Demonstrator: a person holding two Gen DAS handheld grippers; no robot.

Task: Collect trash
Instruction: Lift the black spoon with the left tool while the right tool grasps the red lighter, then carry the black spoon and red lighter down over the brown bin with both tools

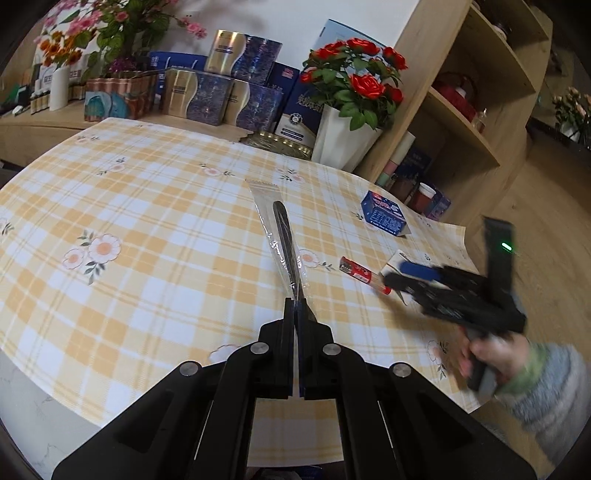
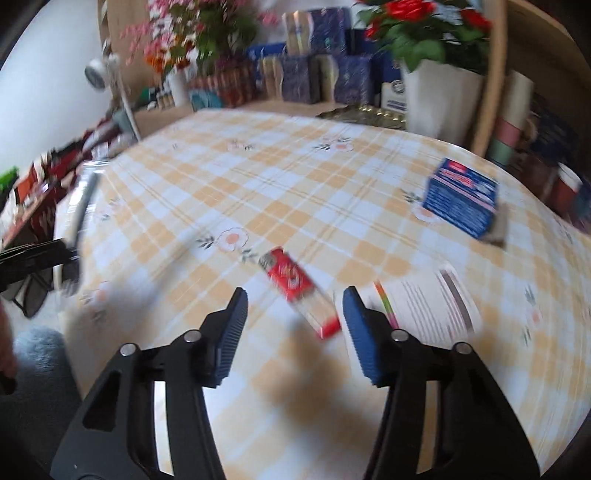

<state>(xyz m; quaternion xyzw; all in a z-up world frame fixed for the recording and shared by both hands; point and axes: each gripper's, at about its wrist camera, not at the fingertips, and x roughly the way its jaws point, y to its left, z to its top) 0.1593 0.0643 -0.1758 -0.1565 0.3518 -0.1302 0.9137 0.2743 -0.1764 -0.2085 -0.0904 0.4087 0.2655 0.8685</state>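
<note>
Trash lies scattered on my worktop (image 1: 147,221), which wears a yellow-and-white checked cloth with small flowers. My left gripper (image 1: 295,302), at the lower centre of its own view, has its jaws clenched on the near end of a long clear plastic wrapper with a dark strip inside (image 1: 282,236); the wrapper sticks out up the middle of the frame, over the cloth. My right gripper (image 2: 295,321) has its jaws released, standing apart over a small red and clear packet (image 2: 299,291) that lies on the cloth between them; I cannot see either pad touching it. In the left view that gripper is a blurred black shape at the right edge, held by a hand (image 1: 495,354) in a grey knitted sleeve. Just right of the packet lies a flat white printed paper slip (image 2: 428,306), and towards the upper right sits a blue printed carton (image 2: 461,195), well apart. Along the far edge stand a white pot of red roses (image 1: 347,136), a row of blue and gold boxes (image 1: 221,92) and pink flowers (image 1: 110,26); a pale wooden shelf unit (image 1: 480,110) rises at the upper right.
</note>
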